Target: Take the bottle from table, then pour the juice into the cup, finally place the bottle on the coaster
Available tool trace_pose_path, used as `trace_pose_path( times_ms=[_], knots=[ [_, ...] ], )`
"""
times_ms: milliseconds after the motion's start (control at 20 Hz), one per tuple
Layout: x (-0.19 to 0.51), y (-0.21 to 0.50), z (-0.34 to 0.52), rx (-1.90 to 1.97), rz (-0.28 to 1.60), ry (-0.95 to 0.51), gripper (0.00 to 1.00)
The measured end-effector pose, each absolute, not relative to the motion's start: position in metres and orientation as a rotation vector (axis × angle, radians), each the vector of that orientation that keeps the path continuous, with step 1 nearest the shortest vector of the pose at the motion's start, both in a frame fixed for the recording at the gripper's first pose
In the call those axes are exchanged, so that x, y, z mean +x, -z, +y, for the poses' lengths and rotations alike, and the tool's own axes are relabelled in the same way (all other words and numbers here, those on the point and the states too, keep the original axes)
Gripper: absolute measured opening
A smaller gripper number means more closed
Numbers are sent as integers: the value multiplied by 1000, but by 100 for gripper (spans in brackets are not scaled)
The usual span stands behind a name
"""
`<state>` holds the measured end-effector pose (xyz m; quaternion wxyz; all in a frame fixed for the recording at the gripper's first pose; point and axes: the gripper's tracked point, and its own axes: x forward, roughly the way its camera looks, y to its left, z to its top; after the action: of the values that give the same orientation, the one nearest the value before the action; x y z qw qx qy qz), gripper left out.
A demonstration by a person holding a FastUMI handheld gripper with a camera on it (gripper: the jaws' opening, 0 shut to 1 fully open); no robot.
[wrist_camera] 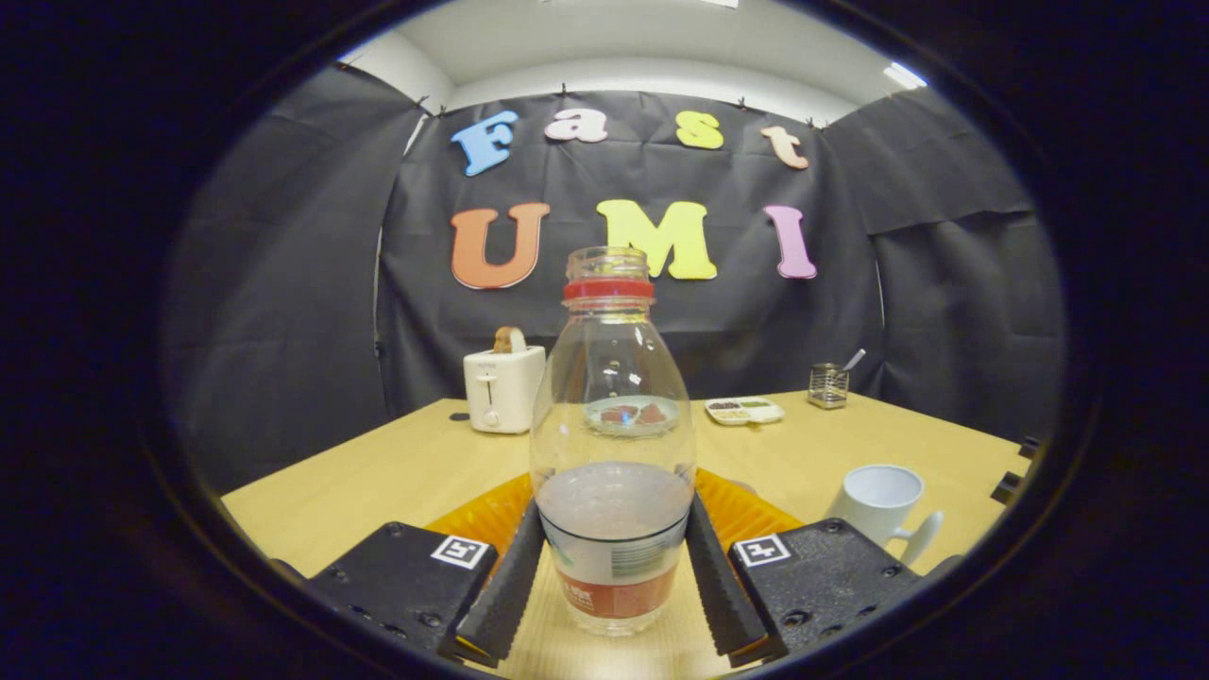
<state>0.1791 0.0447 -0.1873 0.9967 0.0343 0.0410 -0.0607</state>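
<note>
A clear plastic bottle [612, 397] with a red neck ring, no cap and a red label stands upright between my fingers, about a third full of dark juice. My gripper [614, 521] is shut on the bottle, both fingers pressing its sides at the juice level. An orange ridged coaster [472, 518] lies just behind the bottle, showing on both sides of it. I cannot tell whether the bottle's base rests on the table or hangs just above it. A white cup [883, 501] with its handle towards me stands to the right, beyond the right finger.
On the wooden table [378, 472] a white toaster [501, 387] with a slice in it stands at the far left. A plate with food [631, 414] shows through the bottle. A sectioned dish [744, 410] and a wire holder [828, 385] sit at the far right.
</note>
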Motion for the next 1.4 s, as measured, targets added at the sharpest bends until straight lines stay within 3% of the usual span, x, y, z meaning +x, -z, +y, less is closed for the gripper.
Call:
trace_pose_path(
  times_ms=[1400],
  knots=[
    [175,142,-4,967,59,93,78]
  ],
)
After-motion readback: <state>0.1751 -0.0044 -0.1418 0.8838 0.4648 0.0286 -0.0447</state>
